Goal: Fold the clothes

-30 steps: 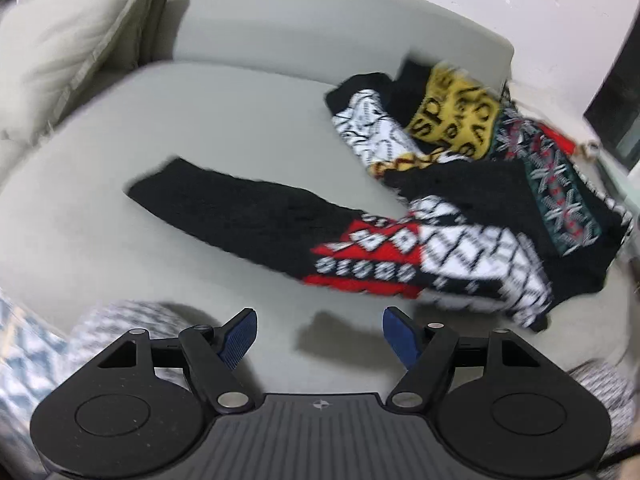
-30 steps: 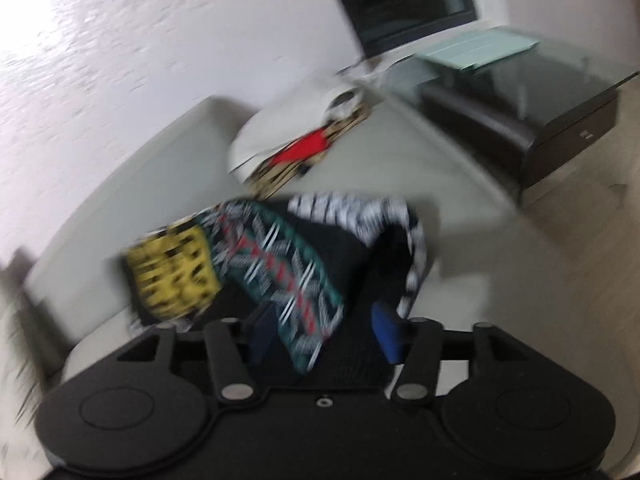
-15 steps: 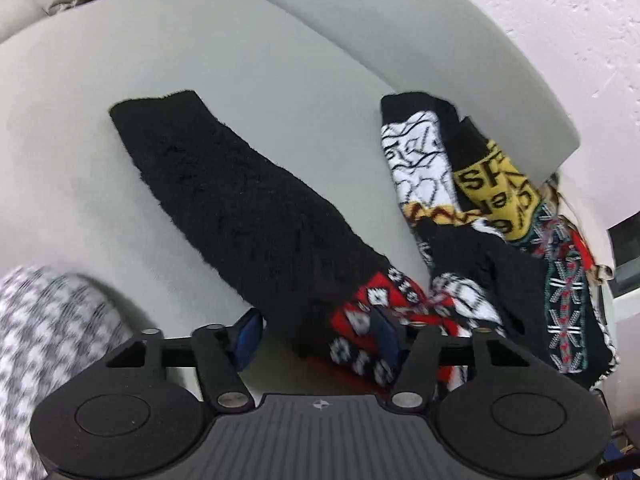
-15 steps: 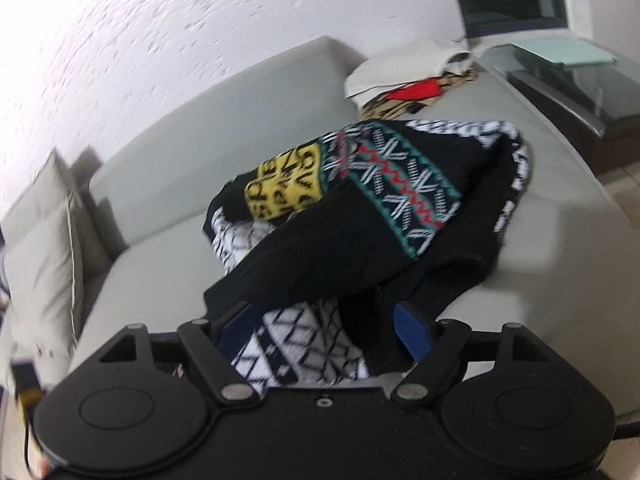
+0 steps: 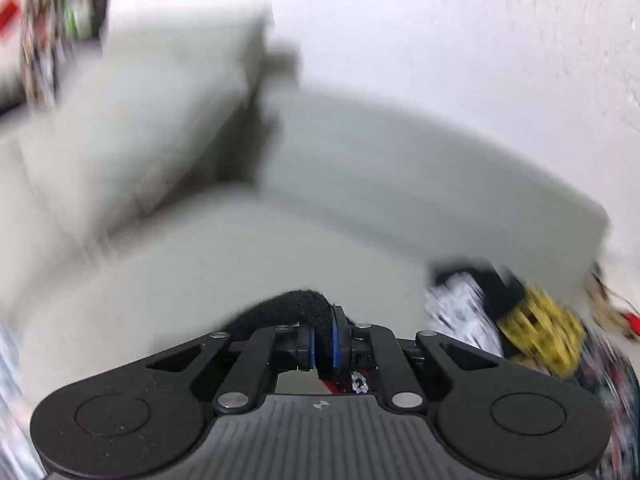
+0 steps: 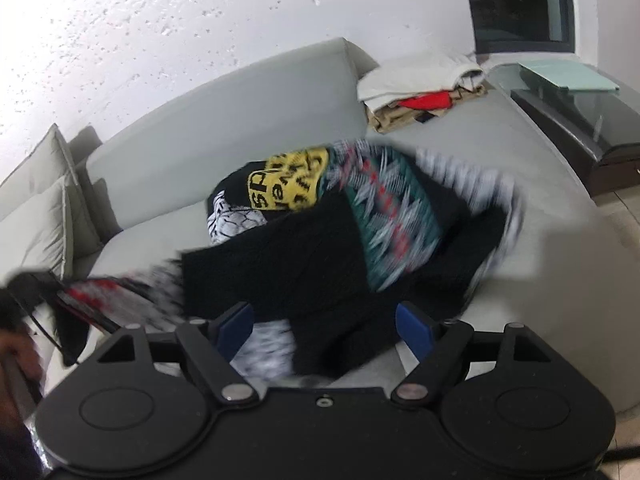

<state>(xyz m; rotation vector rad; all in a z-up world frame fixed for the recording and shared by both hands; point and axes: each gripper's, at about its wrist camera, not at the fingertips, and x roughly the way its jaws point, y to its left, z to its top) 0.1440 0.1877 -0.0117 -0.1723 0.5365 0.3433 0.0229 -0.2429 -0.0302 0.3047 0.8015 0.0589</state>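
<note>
Item: patchwork knit sweater (image 6: 320,248), black with yellow lettered panel, green-red zigzag panel and white patterned patches; lies bunched on the seat of a grey sofa (image 6: 224,120), one sleeve drawn out toward the left edge of the right wrist view

Left gripper (image 5: 323,340): fingers pressed together on the black sleeve (image 5: 292,306), a fold of fuzzy knit pinched between the blue pads. Tool held low, pointing across the seat toward the back cushions; this view is smeared by motion, so the grip is read from the sharp foreground only

Right gripper (image 6: 324,324): fingers spread wide, nothing between them, poised just above the near edge of the heap and tilted down onto it. A hand (image 6: 16,352) shows at the far left of that view, beside the stretched sleeve

Also present: stack of folded clothes (image 6: 420,84), light, red and tan, at the far end of the sofa; dark glass-topped side table (image 6: 580,112) beyond

Step in hand, as judged: drawing a sleeve out to spread the garment flat. Next move calls for the right fingers to take hold of the body or hem, so the knit can be pulled square without dragging the whole heap
</note>
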